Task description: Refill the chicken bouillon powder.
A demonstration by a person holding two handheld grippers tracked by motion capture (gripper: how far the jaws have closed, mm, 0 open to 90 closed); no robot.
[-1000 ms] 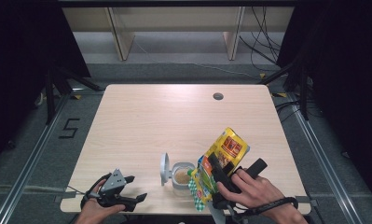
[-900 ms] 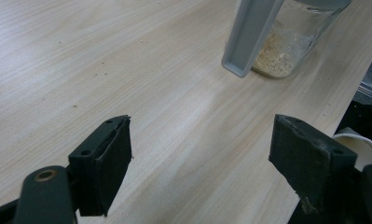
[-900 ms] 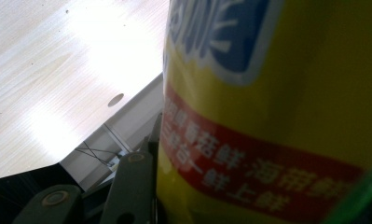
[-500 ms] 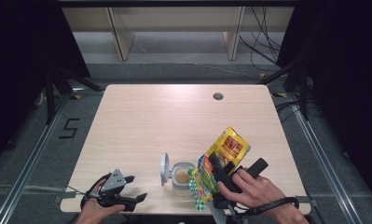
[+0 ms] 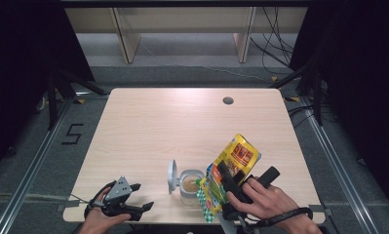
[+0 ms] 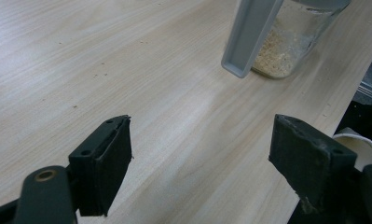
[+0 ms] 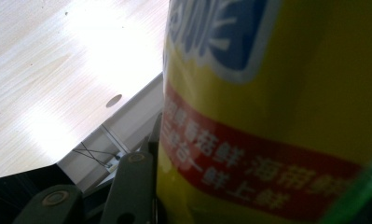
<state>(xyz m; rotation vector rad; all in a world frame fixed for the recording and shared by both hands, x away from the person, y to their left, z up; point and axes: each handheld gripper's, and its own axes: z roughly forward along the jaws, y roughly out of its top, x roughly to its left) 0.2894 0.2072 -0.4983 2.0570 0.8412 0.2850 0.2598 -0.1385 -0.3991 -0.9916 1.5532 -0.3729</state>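
A: What stands on the pale wooden bench (image 5: 148, 131), and does anything lie in the way?

B: Near the front edge stands a clear glass jar (image 5: 190, 185) holding a layer of tan crumbs, with its grey hinged lid (image 5: 172, 176) flipped up on the jar's left side. In the left gripper view that lid hangs in front of the jar, between the jar and the camera. A small round grommet hole (image 5: 227, 101) sits near the far right of the bench, well apart from everything else. Beyond the bench, pale wooden shelf legs (image 5: 125, 35) and black cables (image 5: 275, 46) rest on the grey floor.

A: Where is the yellow printed plastic pouch (image 5: 233, 163) relative to the right gripper (image 5: 224, 178)?

B: The pouch is tilted, its upper end pointing away and to the right, its lower green-checked end just beside the jar's right side. The right gripper is clenched on it: one black jaw lies across its printed face in the high view, and in the right gripper view the left jaw presses against the pouch, which hides the other jaw.

A: And the left gripper (image 5: 142, 196)?

B: It lies at the front left corner in the person's left hand (image 5: 98, 217), released, its jaws wide apart over bare wood, with the jar well off to the right.
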